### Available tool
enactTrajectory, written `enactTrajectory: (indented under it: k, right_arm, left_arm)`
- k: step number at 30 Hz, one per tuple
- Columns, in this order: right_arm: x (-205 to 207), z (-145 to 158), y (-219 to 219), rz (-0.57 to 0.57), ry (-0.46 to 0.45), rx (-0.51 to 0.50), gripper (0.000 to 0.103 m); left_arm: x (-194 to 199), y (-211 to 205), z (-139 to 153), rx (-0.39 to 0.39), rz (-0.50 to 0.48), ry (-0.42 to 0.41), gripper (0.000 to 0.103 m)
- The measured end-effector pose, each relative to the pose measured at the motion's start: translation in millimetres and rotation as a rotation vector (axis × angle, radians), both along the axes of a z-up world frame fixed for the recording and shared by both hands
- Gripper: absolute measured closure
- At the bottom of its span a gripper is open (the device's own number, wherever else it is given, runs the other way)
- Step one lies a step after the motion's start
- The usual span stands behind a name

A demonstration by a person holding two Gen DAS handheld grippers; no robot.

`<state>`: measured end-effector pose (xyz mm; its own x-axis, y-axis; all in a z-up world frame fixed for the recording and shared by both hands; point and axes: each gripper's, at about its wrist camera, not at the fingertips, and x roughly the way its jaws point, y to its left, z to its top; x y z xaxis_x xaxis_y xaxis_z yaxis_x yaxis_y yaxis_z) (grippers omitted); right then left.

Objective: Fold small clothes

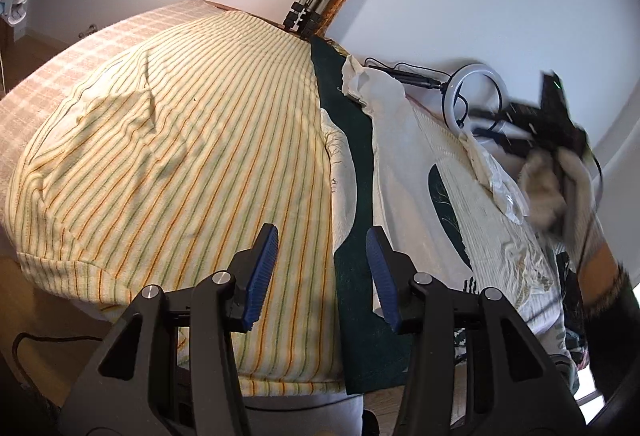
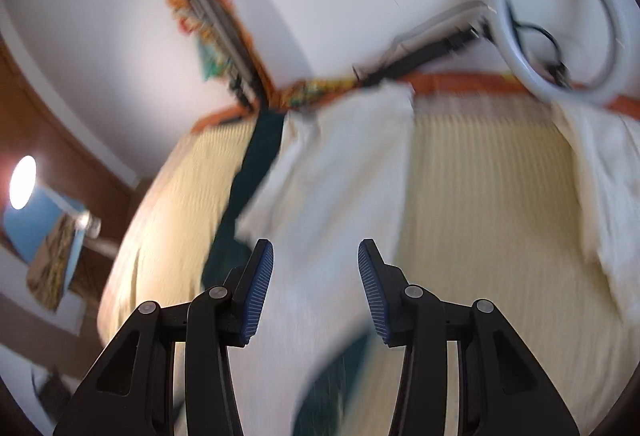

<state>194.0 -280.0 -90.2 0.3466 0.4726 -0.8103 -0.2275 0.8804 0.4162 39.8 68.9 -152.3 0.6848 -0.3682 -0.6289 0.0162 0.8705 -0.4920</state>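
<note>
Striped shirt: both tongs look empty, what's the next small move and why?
Probably lower the left tongs onto the near hem of the striped shirt and pinch it. Both tongs are open and hold nothing; the shirt lies spread flat, unfolded, its right edge beside the dark green cloth. The right tongs hover over the cream garment, in a blurred view.

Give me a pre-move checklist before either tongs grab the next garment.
1. Left tongs open, nothing between the pads: ok.
2. Right tongs open, nothing held: ok.
3. Striped shirt lying spread out: ok, though a crease shows in its upper part.
4. Dark green cloth free to lift: not ok, the striped shirt and the cream garment overlap its edges.
5. Right wrist view sharp enough to aim: not ok, blurred.
6. Ring light clear of the clothes: cannot tell.
</note>
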Motion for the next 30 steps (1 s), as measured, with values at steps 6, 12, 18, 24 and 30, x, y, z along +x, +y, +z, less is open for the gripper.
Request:
enactTrajectory:
  k: [6, 12, 18, 24, 30]
  right_arm:
    - [-117.9, -27.1, -11.1, 0.092, 0.119, 0.005, 0.060]
    - [-181.4, -53.1, -8.6, 0.136, 0.189, 0.076, 0.060]
    - [-190.5, -57.6, -4.0, 0.143, 0.185, 0.112, 0.061]
    - [-201.5, -63.1, 2.9, 0.182, 0.203, 0.163, 0.068]
    - [-203.4, -73.9, -1.2, 0.171, 0.257, 0.245, 0.097]
  left_arm:
    - [-9.7, -11.7, -7.8, -0.042, -0.104, 0.073, 0.057]
    - [-24.8, -24.0, -19.8, -0.040, -0.145, 0.137, 0.057]
    - [-30.7, -27.2, -25.3, -0.080, -0.158, 0.171, 0.057]
    - [-33.6, -29.7, -26.0, -0.083, -0.185, 0.193, 0.069]
    - [-29.8, -35.5, -30.7, -0.090, -0.216, 0.214, 0.096]
